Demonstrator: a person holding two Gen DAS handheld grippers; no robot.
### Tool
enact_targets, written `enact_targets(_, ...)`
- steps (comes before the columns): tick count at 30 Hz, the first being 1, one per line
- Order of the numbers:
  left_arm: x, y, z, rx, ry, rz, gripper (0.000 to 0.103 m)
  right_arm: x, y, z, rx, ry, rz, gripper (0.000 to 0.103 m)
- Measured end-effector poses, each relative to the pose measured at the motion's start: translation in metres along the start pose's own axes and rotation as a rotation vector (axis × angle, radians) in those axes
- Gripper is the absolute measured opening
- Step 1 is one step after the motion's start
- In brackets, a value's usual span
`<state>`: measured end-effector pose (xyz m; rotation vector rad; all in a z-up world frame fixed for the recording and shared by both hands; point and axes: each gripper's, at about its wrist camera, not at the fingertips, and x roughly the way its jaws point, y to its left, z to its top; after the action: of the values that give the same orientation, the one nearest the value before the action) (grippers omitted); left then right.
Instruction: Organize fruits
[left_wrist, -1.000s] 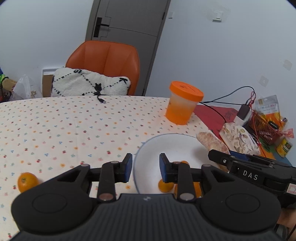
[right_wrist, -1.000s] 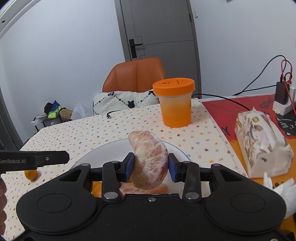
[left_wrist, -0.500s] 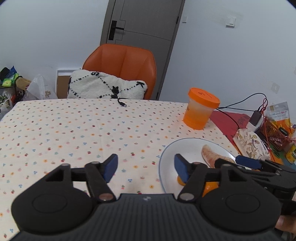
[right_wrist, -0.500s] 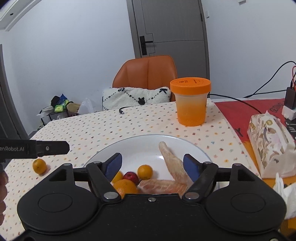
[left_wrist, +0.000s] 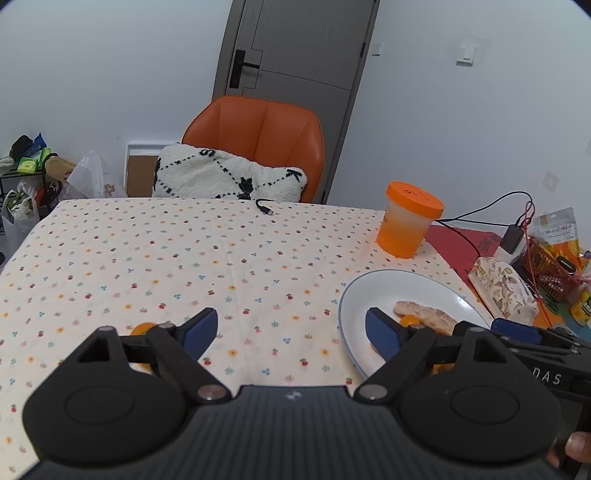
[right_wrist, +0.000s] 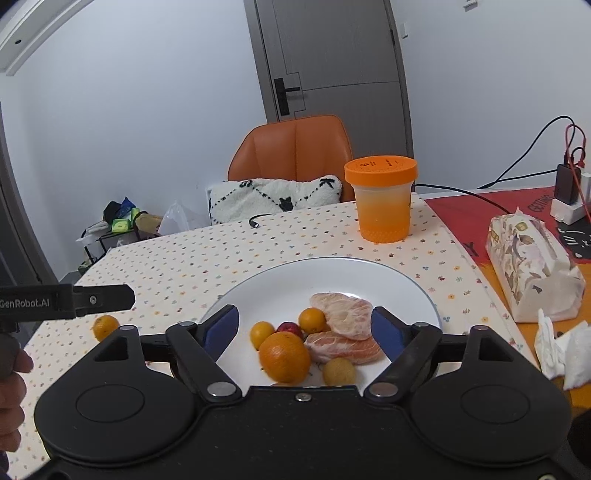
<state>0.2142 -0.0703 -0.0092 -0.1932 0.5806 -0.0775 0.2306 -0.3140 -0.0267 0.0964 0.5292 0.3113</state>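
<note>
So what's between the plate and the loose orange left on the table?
Only bare tablecloth between plate and orange, right wrist view; the left gripper's finger hangs over it.

My right gripper (right_wrist: 306, 326) hangs above the near edge of the round white plate (right_wrist: 402, 288), its blue-padded jaws spread wide with nothing between them. On the plate lie two peeled pinkish pomelo segments (right_wrist: 343, 314), one resting partly on the other, touching a large round orange (right_wrist: 284, 356), two small orange kumquats (right_wrist: 312, 320), a small dark red fruit (right_wrist: 288, 327) and a pale yellow round fruit (right_wrist: 339, 371). Another small orange fruit (right_wrist: 105, 326) sits on the dotted tablecloth (right_wrist: 207, 254) left of the plate, just under the black arm of my left gripper (right_wrist: 74, 301). Beyond the plate stands a translucent orange-lidded cup (right_wrist: 382, 199); a floral tissue pack (right_wrist: 532, 266) lies to the right.
</note>
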Motion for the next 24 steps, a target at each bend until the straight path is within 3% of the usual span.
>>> enact_targets(4,-0.012,0.003,-0.007,0.024,-0.037,0.001,0.093,-0.007,0.005,-0.007,0.001,-0.002,-0.015,0.085)
enact_targets(8,-0.019,0.01,-0.011,0.011,-0.023,-0.007,0.093,-0.015,0.012,-0.012,0.012,-0.006,-0.006,0.087)
enact_targets(12,-0.03,0.017,-0.013,0.007,-0.036,0.021,0.094,-0.027,0.022,-0.015,0.006,-0.026,0.019,0.097)
enact_targets(18,-0.046,0.028,-0.018,-0.003,-0.037,0.057,0.097,-0.039,0.034,-0.019,0.008,-0.036,0.037,0.103)
enact_targets(24,-0.062,0.038,-0.02,-0.013,-0.047,0.064,0.097,-0.048,0.044,-0.02,0.009,-0.041,0.066,0.103)
